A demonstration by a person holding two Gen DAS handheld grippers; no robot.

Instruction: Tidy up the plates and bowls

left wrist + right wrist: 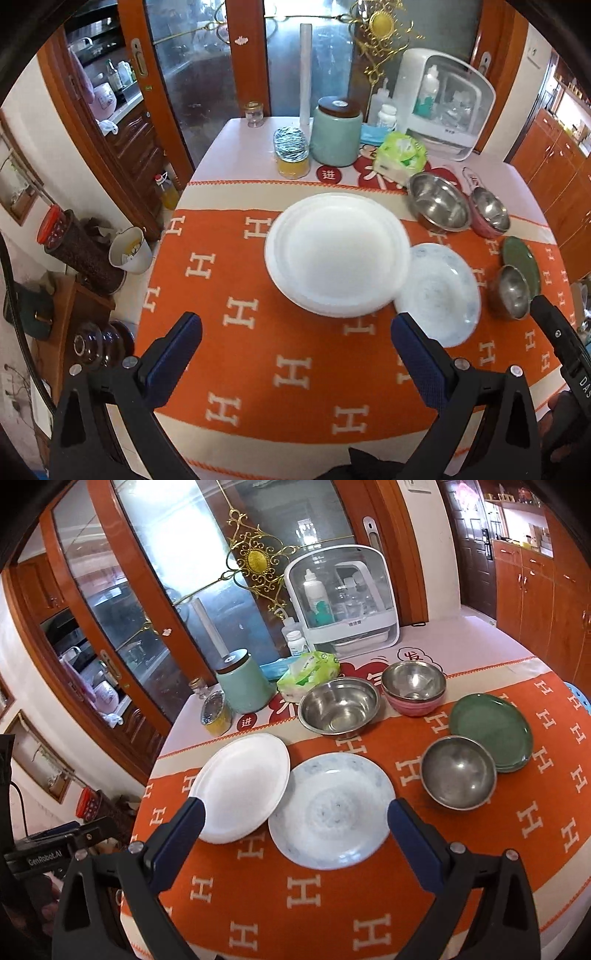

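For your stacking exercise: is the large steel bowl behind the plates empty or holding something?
Empty. The large steel bowl shows only its bare, shiny inner base, with nothing in it.

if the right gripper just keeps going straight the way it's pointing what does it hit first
Most likely the pale blue patterned plate: it lies straight ahead of the open right gripper, between its fingers. Height above it is unclear.
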